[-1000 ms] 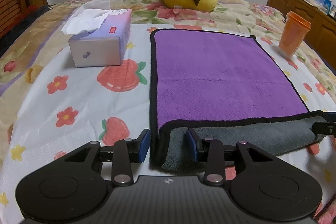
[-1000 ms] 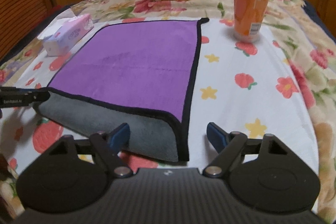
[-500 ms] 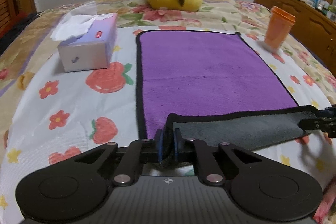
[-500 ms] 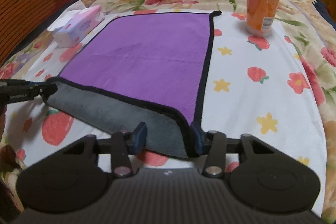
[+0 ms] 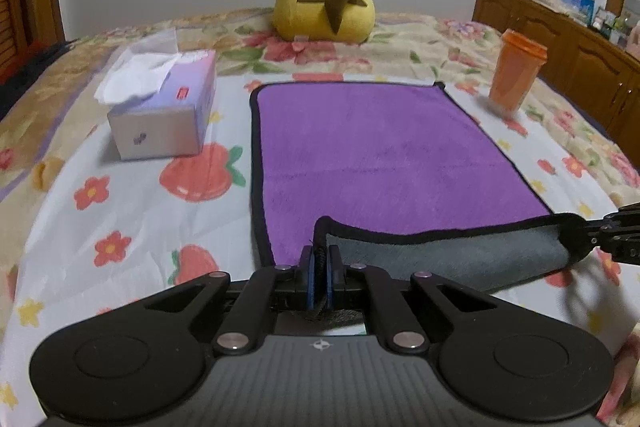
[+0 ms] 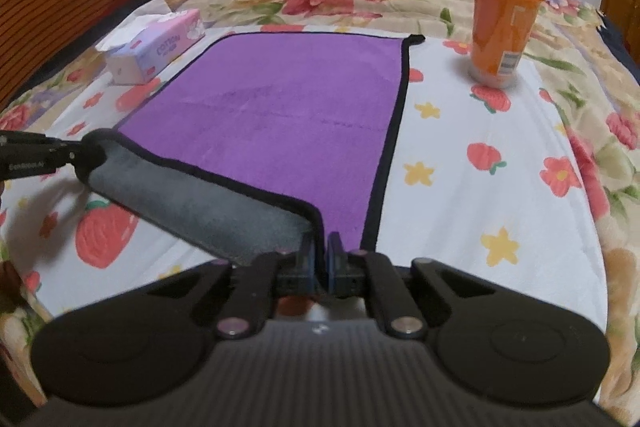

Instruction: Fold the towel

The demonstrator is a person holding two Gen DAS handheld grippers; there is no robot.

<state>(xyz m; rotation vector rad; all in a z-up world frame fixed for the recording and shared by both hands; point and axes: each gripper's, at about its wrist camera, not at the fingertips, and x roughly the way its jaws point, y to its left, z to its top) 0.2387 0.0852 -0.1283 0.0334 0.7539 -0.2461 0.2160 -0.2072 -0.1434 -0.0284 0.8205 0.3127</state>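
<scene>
Towel (image 5: 380, 155) purple, near edge lifted showing grey.

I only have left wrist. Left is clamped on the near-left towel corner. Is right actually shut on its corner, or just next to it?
Observer: Shut. In the right wrist view the right gripper has its jaws closed on the towel at the near-right corner, black hem between the pads.
Operator: Anything near that side I could hit?
Observer: The orange cup stands upright on the bedspread, beyond the towel's far-right corner and apart from it.
Operator: Label on the tissue box? I see a blank end.
Observer: From the right wrist the tissue box shows a long side printed "COTTON".
</scene>
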